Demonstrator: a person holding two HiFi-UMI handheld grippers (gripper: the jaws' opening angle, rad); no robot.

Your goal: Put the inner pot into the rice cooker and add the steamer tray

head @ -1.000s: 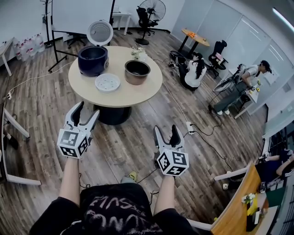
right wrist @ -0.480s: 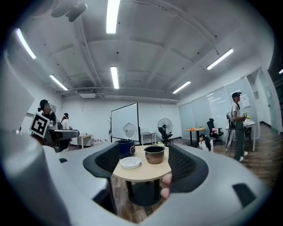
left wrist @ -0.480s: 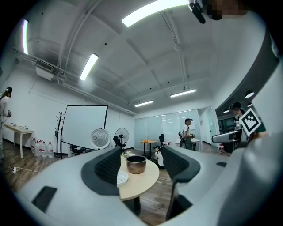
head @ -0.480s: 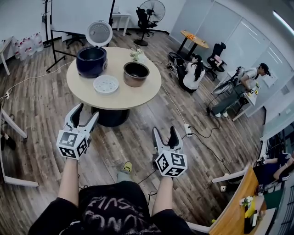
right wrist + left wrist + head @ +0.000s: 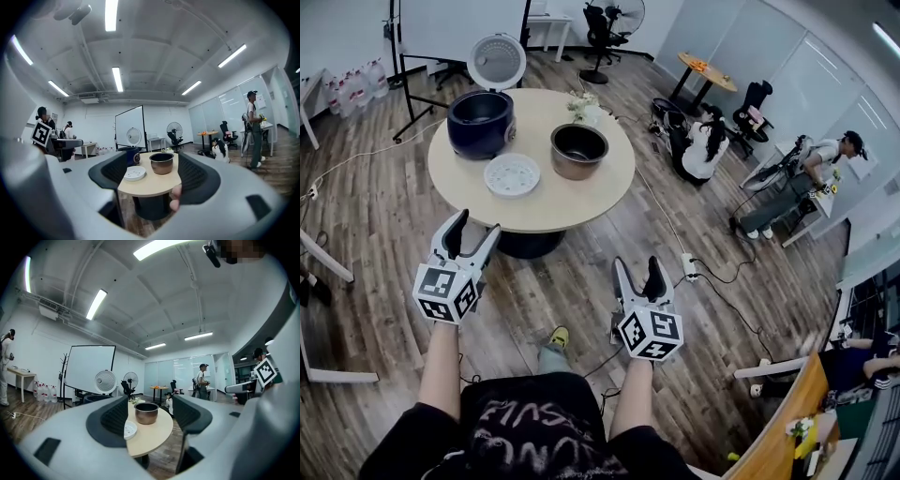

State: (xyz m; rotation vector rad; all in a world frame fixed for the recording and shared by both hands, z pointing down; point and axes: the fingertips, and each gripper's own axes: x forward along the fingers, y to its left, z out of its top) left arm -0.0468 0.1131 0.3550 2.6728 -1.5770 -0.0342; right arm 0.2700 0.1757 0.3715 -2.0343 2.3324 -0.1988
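The inner pot [image 5: 578, 150] stood on the round tabletop [image 5: 581, 202], beside the steamer tray [image 5: 512, 174] and the open rice cooker [image 5: 480, 123]. We had stepped slightly closer in the last second, yet our left tongs [image 5: 475, 225] and right tongs [image 5: 637, 265] hung wide and empty, well short of it, so we judged nothing begun.
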